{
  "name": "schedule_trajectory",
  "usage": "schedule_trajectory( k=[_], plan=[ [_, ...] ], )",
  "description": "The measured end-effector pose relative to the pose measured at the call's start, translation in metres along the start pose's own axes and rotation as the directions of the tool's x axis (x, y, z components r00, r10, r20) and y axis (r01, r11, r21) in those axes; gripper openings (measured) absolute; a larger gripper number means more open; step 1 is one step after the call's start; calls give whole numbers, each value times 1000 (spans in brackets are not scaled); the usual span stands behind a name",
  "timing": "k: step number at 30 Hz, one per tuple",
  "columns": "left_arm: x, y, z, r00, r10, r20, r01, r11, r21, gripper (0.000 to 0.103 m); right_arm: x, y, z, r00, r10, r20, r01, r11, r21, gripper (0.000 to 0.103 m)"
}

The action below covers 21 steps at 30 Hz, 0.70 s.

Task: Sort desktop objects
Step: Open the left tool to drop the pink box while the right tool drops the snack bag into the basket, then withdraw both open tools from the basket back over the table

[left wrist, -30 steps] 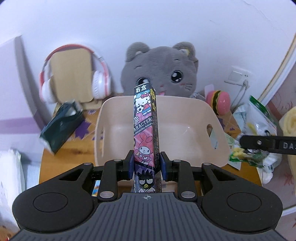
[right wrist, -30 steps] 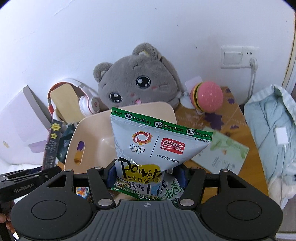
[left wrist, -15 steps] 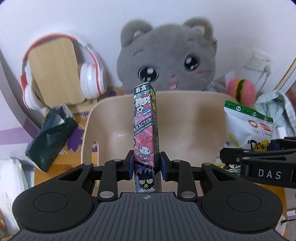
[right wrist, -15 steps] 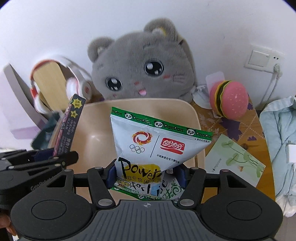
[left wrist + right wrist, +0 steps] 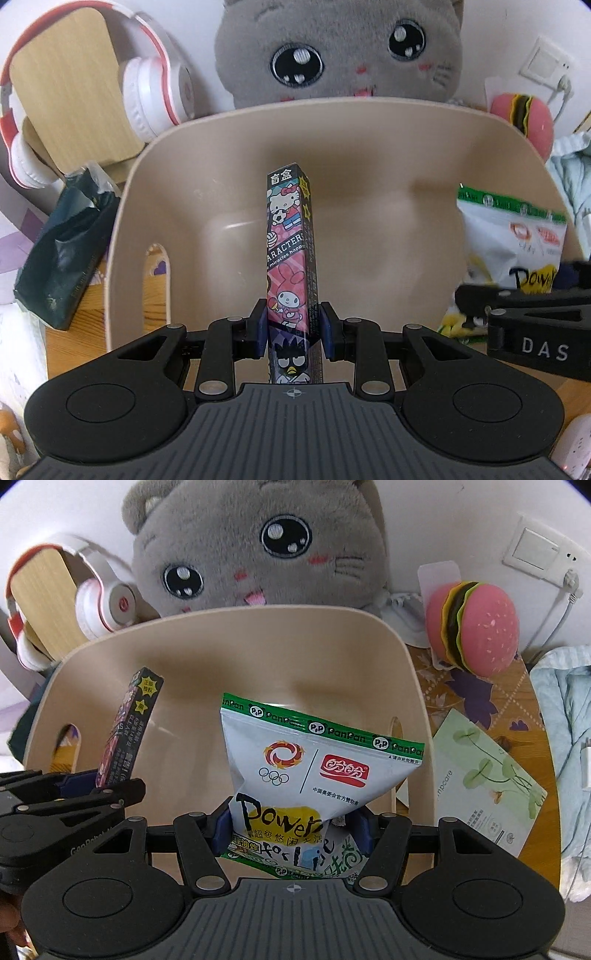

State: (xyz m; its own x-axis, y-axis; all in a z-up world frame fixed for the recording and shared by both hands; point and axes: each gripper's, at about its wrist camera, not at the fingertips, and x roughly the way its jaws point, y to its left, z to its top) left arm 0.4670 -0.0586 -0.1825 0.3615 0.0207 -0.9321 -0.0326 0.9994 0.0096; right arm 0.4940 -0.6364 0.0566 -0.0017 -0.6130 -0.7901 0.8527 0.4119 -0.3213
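Hovering over the beige bin (image 5: pixel 480 147): left hand-held gripper (image 5: pixel 291 325) pinching a tall cartoon box (image 5: pixel 290 258), right hand-held gripper (image 5: pixel 291 823) squeezing a snack bag (image 5: pixel 317 768) at 3 o'clock. Probably risking a bump while dropping both together.

1. Your surface is a wooden desk (image 5: pixel 524 686) with a purple leaf pattern on part of it.
2. The beige bin (image 5: pixel 419 701) stands mid-desk.
3. Behind it, along the desk's far edge, sits the grey plush cat (image 5: pixel 258 542).
4. At the far left you have white-and-red headphones (image 5: pixel 155 88) on a wooden stand (image 5: pixel 66 81), with a dark green packet (image 5: pixel 62 251) in front.
5. Right of the bin lie a burger toy (image 5: pixel 476 627) and a green leaflet (image 5: pixel 484 786).
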Motion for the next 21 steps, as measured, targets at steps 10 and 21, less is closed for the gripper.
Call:
schedule_trajectory(
  k=[10, 21],
  plan=[
    [9, -3, -6, 999, 24, -29, -23, 1000, 8, 39, 4, 9, 2, 999, -45, 13, 45, 997, -56, 66],
    [-30, 7, -14, 996, 17, 82, -11, 997, -76, 59, -30, 4, -1, 996, 12, 90, -11, 1000, -11, 99]
  ],
)
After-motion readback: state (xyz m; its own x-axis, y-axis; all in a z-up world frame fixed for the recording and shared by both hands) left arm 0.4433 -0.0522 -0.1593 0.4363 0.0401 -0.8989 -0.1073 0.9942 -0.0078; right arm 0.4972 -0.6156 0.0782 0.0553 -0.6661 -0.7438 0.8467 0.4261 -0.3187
